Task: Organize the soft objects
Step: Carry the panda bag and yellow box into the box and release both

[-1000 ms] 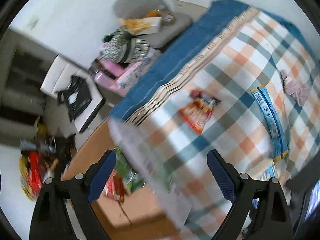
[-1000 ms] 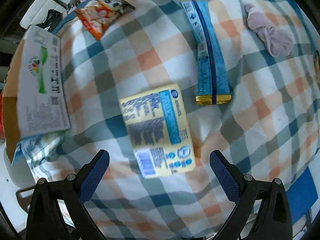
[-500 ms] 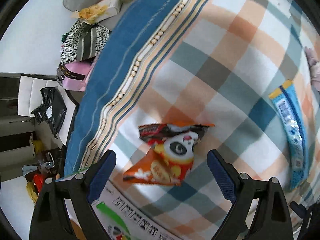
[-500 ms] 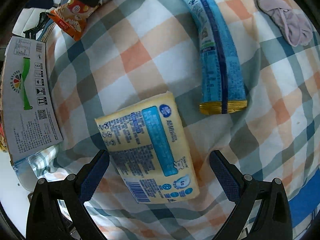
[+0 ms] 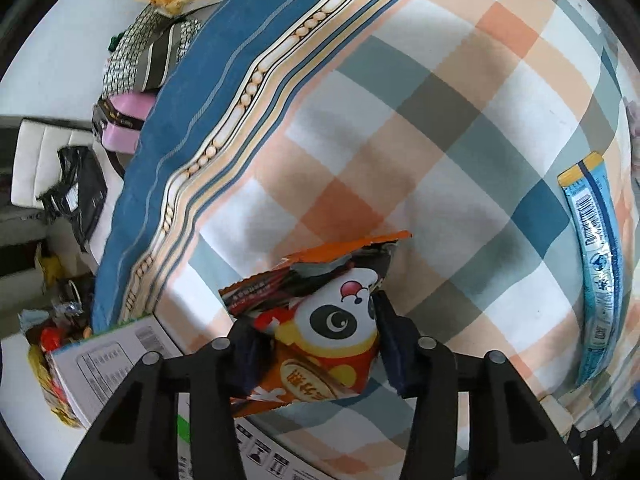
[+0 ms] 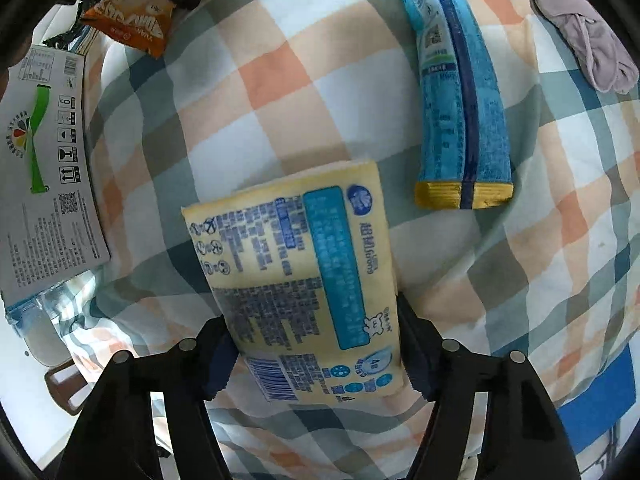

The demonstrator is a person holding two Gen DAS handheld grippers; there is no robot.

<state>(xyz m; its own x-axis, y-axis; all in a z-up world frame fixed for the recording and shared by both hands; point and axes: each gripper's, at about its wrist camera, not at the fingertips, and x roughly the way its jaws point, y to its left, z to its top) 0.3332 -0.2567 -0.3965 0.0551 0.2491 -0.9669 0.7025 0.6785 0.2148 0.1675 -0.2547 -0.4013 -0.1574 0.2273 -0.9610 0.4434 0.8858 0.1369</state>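
An orange snack bag with a panda (image 5: 320,320) lies on the checked bedspread (image 5: 440,140). My left gripper (image 5: 316,344) is shut on it, a pad on each side. The bag also shows in the right wrist view (image 6: 132,20) at the top left. A yellow tissue pack with blue print (image 6: 304,280) lies on the bedspread. My right gripper (image 6: 312,356) is shut on its near end. A long blue packet (image 6: 456,92) lies to the right of it; it also shows in the left wrist view (image 5: 596,272). A mauve cloth (image 6: 580,28) lies at the far right.
A white carton flap with a green logo (image 6: 44,160) hangs at the bed's left edge, also in the left wrist view (image 5: 104,364). Beyond the blue bed border (image 5: 192,92) are bags (image 5: 148,52), a pink case (image 5: 124,128) and floor clutter.
Both grippers moved down and forward and closed: the left onto the panda snack bag, the right onto the yellow tissue pack. Both stood wide open before.
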